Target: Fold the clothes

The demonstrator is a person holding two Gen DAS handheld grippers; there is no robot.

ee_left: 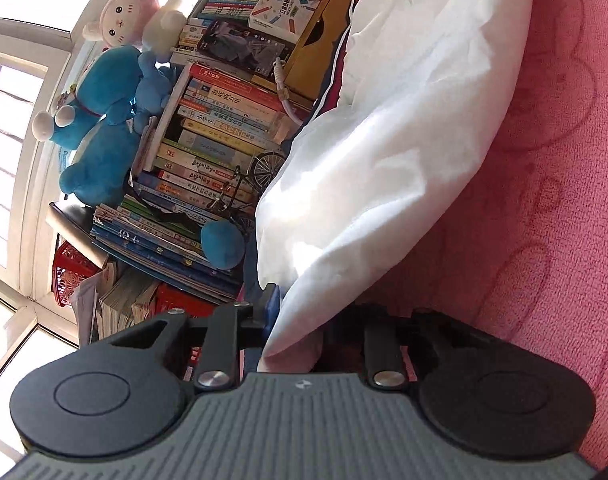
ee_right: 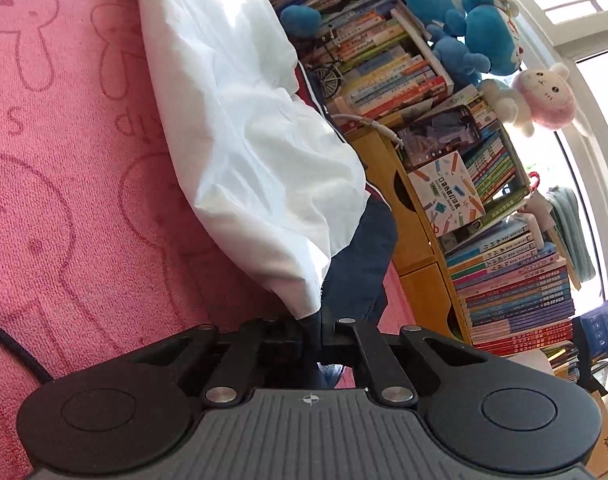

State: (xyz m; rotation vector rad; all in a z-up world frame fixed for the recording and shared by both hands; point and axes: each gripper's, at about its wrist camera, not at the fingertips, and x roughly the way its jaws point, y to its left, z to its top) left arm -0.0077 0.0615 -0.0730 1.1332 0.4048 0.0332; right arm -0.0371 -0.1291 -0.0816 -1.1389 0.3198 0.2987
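Left wrist view: white garment (ee_left: 384, 152) held up off the pink blanket (ee_left: 552, 184), hanging in soft folds, a corner pinched in the left gripper (ee_left: 300, 336), fingers clenched on the cloth. Thin, light, limp; creased all over, bright where window light falls on it. A navy and red edge (ee_left: 336, 80) showing at its far side. Stacked books (ee_left: 208, 136) and blue plush toys (ee_left: 104, 120) behind.

Right wrist view: same white garment (ee_right: 244, 128) stretched away from the right gripper (ee_right: 310, 330), fingers shut tight on a bunched corner where white cloth meets a navy part (ee_right: 360, 264). Pink blanket (ee_right: 64, 160) beneath.

Judged from this: no weight to speak of, no stiffness, likely to sag and slide between the two holds. Best gripped at corners or hems, kept taut for a clean fold line. Risk of a thin layer slipping out of a pinch.
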